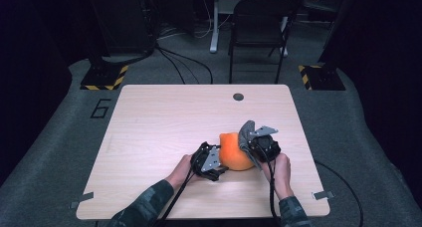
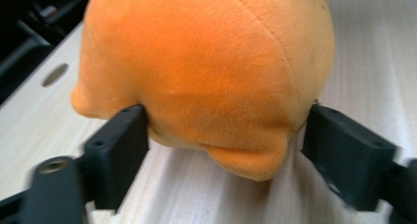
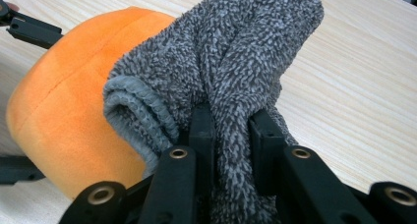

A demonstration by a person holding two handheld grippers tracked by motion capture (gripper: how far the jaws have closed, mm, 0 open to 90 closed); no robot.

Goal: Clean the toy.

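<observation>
A light wooden bench (image 1: 149,117) seen from above, a person's forearms reaching in from the near edge. At left, the left hand-held gripper (image 1: 211,162) sits against an orange plush ball (image 1: 234,152), near the middle of the bench toward the front. In the left gripper view its jaws stand wide on either side of the plush ball (image 2: 206,76); whether the pads truly press the fabric is hard to tell (they look to be just touching, not squeezing). At right, the right hand-held gripper (image 1: 259,142) is clamped tight on a bunched grey terry cloth (image 3: 236,62), which drapes against the ball's right side.

Possible trouble: with the left jaws so loose, the soft, round ball could roll or slide away when the cloth rubs it. The cloth might also slip out of its narrow pinch.

The ball's underside and far side are hidden, and the cloth's lower end runs out of frame.
</observation>
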